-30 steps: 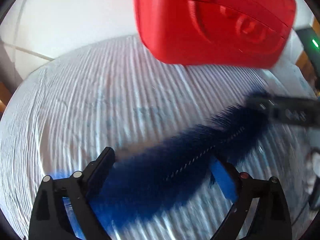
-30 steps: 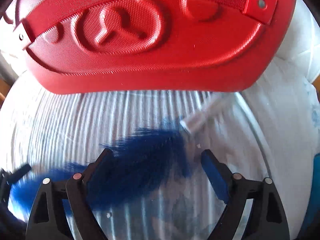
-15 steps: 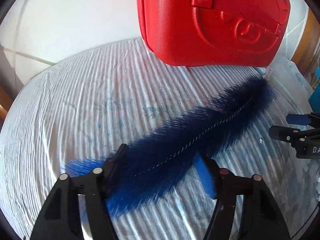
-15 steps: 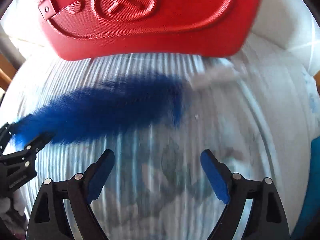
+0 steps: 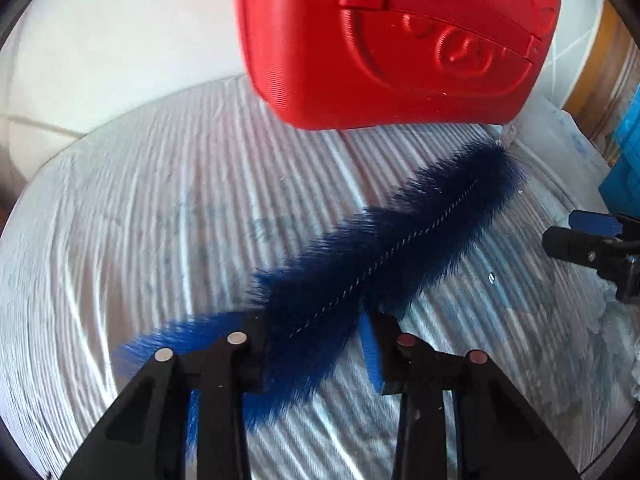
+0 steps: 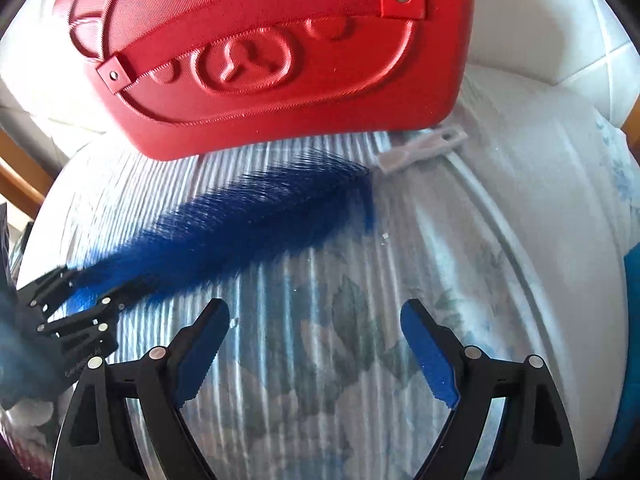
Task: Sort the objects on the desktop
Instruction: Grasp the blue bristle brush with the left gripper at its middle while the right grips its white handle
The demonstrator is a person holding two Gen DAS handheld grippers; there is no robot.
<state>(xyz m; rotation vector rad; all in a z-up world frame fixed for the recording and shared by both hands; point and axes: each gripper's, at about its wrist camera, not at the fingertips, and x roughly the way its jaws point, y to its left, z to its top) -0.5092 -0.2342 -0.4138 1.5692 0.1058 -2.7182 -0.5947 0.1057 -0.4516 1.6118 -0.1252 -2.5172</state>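
Tabletop (image 5: 120, 240), covered in a ribbed white cloth with a faint floral print: carries all items listed. Red case (image 5: 400, 48), moulded shell with strap and embossed emblem: stands at the far edge of the cloth, no change in position against the earlier views. Blue bottle brush (image 5: 384, 248), long bristled head on a twisted wire core, pale grey handle (image 6: 420, 148) lying close under the case: rests diagonally on the cloth, bristle tip toward the near side. Left tongs (image 5: 316, 344): a second ago spread wide either side of the bristles; now closing, pads pressing into the bristle mass near the tip end. Judged: the grasp on the brush is forming, and a lift toward its sorting place would follow; the hold is on soft bristles rather than the wire, so it may slip. Right tongs (image 6: 316, 344): jaws apart, nothing between them, over bare cloth just beside the brush; earlier they straddled the bristles near the handle, so they have drawn back and left the brush to the left tongs.
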